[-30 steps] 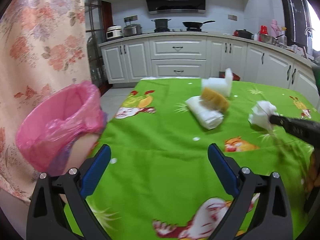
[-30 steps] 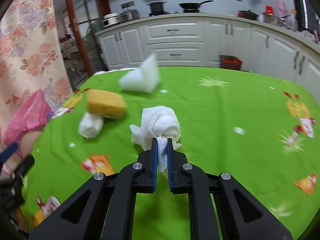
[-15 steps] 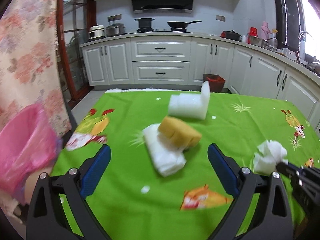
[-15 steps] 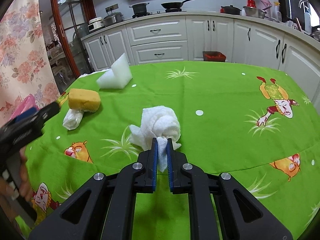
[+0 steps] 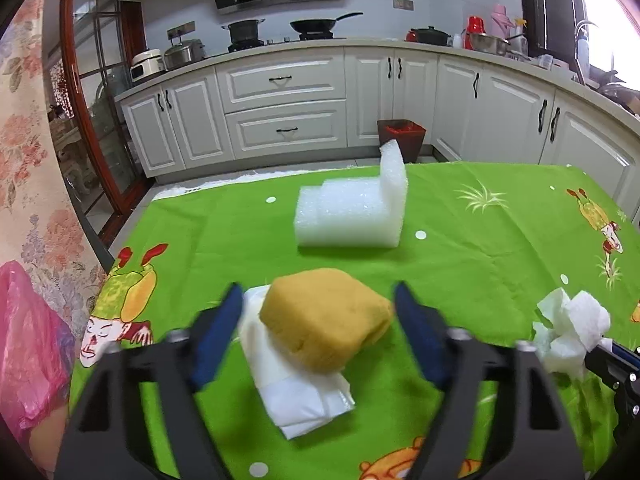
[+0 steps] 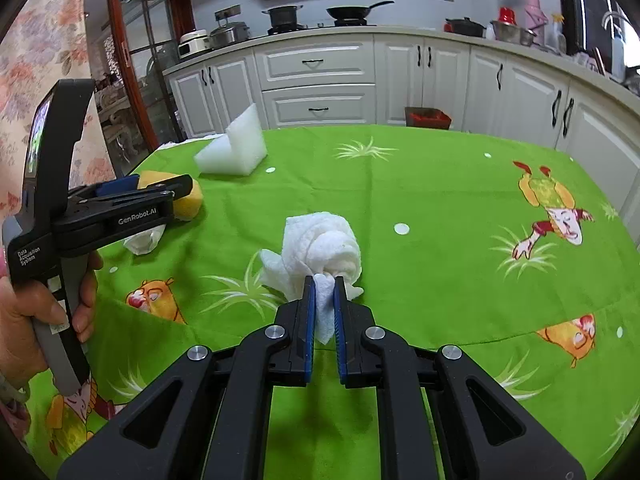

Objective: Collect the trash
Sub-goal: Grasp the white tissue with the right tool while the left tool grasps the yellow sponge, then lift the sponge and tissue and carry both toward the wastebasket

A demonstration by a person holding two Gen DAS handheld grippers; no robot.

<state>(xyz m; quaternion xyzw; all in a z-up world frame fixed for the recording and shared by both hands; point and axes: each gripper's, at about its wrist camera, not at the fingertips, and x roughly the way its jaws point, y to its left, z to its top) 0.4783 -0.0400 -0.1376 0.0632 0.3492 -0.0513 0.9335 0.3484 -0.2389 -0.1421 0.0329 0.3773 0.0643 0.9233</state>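
Observation:
A yellow sponge [image 5: 326,316] lies on a folded white bag [image 5: 296,392] on the green tablecloth [image 5: 480,248]. My left gripper [image 5: 318,324] is open, its blue pads on either side of the sponge; it also shows in the right wrist view [image 6: 160,188]. My right gripper [image 6: 323,292] is shut on a crumpled white paper towel [image 6: 320,248], which also shows in the left wrist view [image 5: 572,328]. A white foam block [image 5: 352,208] lies farther back. A pink trash bag [image 5: 28,344] is at the left edge.
Kitchen cabinets [image 5: 284,108] and a counter with pots run behind the table. A small red-lined bin [image 5: 401,134] stands on the floor beyond the table. A floral curtain [image 5: 24,128] hangs at the left.
My left gripper has swung right from the pink bag and advanced until its open pads flank the sponge. My right gripper still holds the paper towel.

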